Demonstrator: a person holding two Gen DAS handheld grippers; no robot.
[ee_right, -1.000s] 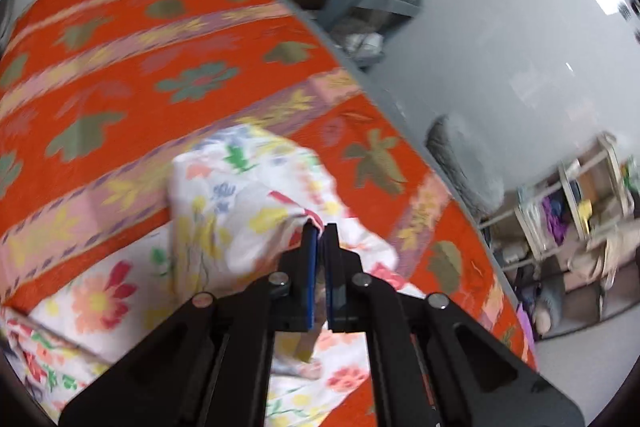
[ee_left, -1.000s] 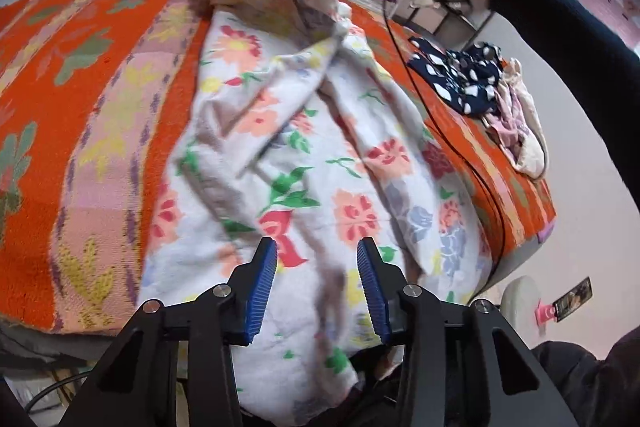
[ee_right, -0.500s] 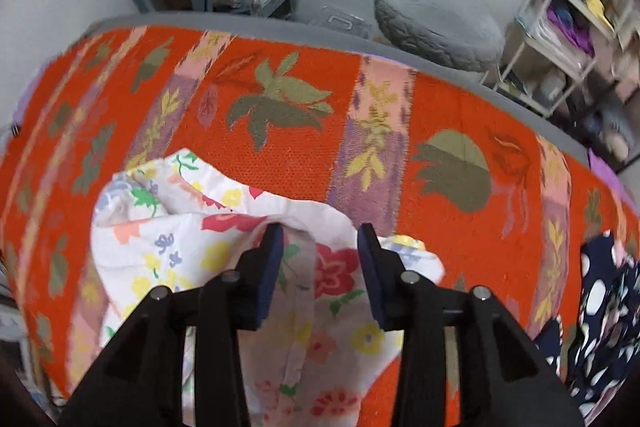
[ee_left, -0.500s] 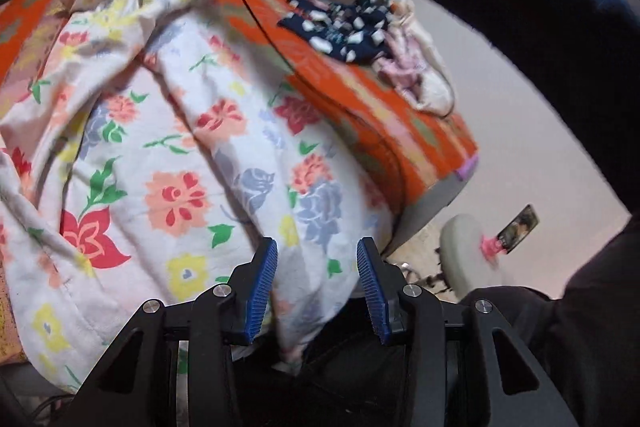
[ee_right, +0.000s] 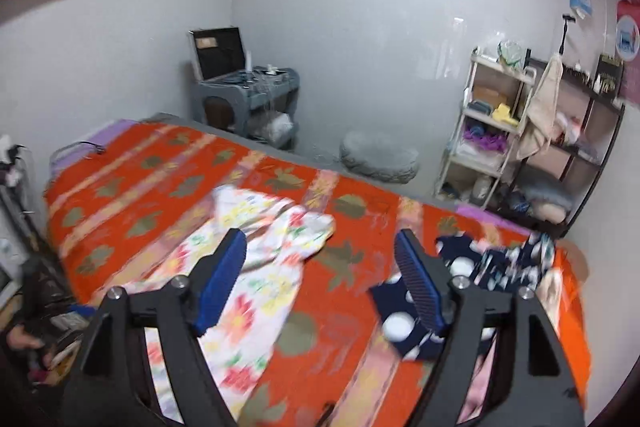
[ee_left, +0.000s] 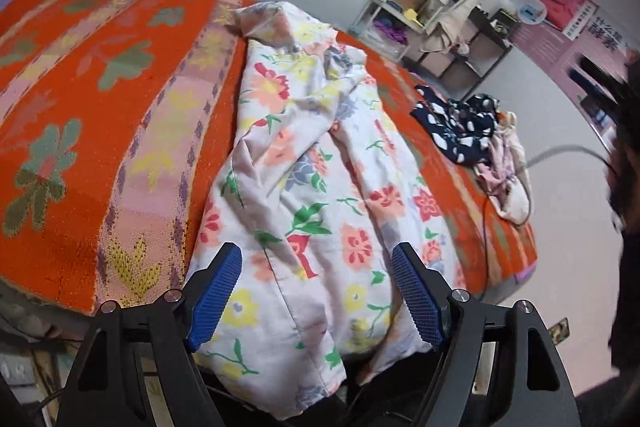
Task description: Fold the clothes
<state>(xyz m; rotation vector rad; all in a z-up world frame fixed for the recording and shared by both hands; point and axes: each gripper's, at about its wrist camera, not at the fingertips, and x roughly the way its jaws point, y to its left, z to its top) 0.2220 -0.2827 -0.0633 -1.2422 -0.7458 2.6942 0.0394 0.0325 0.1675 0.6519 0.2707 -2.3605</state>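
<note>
Floral garment (ee_left: 316, 187) rumpled lengthwise on orange bedspread (ee_left: 92, 115), near hem draped over the edge, left gripper (ee_left: 316, 291) spread wide above it, empty, right gripper (ee_right: 320, 287) wide, empty, polka-dot clothes (ee_left: 456, 127) at 2 o'clock

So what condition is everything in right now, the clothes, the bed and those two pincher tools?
Floral garment: spread lengthwise on the bed, rumpled, not yet folded, near end hanging over the edge.
Navy polka-dot garment: crumpled in a heap.
Pink and cream clothes: bunched beside the navy one.
Orange bedcover: laid over the bed.
Left gripper: open, holding nothing.
Right gripper: open, holding nothing.
</note>
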